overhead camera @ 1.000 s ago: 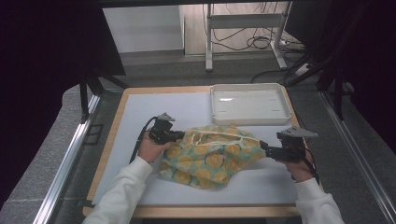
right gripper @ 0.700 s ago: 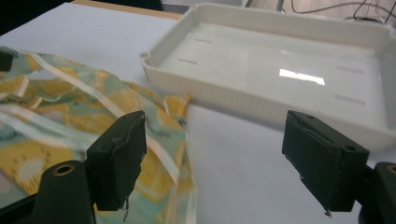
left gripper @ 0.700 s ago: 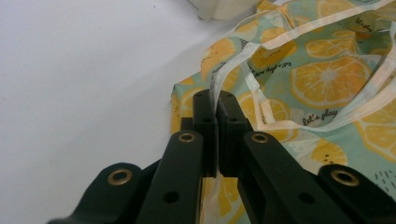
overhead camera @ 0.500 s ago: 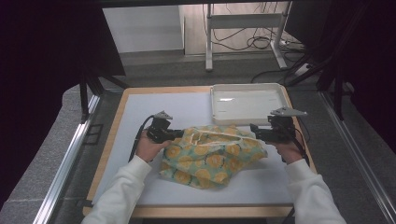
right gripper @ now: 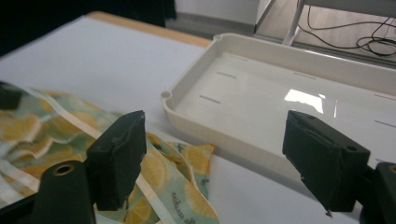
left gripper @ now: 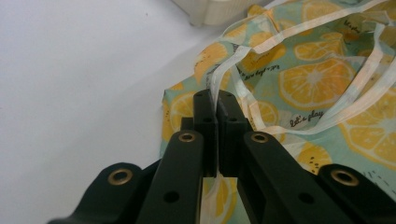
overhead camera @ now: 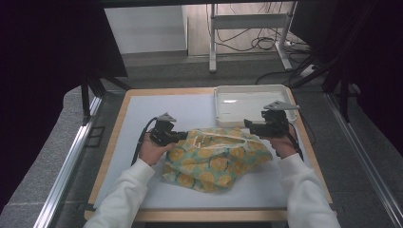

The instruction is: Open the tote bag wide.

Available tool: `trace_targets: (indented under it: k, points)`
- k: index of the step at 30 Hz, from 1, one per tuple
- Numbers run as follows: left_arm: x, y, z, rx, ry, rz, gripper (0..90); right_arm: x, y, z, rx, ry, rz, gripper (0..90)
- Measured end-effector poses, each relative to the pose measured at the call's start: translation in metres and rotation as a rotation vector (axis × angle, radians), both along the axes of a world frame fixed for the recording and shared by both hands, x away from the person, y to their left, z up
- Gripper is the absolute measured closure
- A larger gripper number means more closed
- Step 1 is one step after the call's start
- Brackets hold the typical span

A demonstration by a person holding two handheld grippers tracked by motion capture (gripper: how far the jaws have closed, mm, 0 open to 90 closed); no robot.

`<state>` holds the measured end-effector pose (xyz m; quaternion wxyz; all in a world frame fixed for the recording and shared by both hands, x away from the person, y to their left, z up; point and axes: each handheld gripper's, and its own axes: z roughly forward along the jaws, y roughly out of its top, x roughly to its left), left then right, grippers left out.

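Note:
A crumpled cloth with a lemon print lies at the middle of the white mat, its thin white ribbons looping across it. At the cloth's left edge my left gripper is shut on one of these ribbons; the left gripper view has the strip pinched between the black jaws. My right gripper hovers open over the cloth's right end, beside the tray. Its two pads stand wide apart with nothing between them, the cloth lying below and to the left.
A shallow white tray sits at the far right of the mat, its near wall almost touching the cloth. The mat lies on a wood-edged board. Dark frames and cables stand beyond the table.
The right gripper has lifted and moved from the cloth's right end toward the tray. The left gripper has stayed in place with the ribbon.

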<state>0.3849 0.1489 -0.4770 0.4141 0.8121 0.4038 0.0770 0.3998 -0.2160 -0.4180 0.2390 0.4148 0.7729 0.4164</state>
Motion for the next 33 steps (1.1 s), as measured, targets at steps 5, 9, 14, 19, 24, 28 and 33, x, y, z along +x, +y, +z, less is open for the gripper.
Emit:
trace_targets:
  k: [5,9,14,19,24,28,33]
  points:
    - [0.0,-0.002,-0.001,-0.001,-0.002,-0.008,89.0,0.004,0.009,0.0,-0.018,-0.006,0.024,21.6]
    - [0.001,0.001,0.0,-0.004,-0.003,0.0,88.9,0.004,0.014,-0.002,-0.026,-0.004,0.042,22.1]
    - [0.0,0.005,0.002,-0.009,-0.005,0.004,88.9,0.006,0.02,-0.006,-0.042,0.01,0.069,25.0]
    - [0.001,0.002,0.0,-0.005,0.0,-0.002,88.9,0.011,0.027,-0.012,-0.056,0.041,0.106,28.7]
    - [0.0,0.002,-0.001,0.0,0.003,-0.007,88.8,0.014,0.034,-0.016,-0.061,0.066,0.134,30.3]
    - [0.0,0.003,0.0,-0.001,0.001,-0.006,88.8,0.014,0.038,-0.021,-0.088,0.081,0.153,30.2]
    - [-0.001,0.0,-0.002,-0.001,0.003,-0.009,88.7,0.014,0.04,-0.03,-0.106,0.117,0.179,29.4]
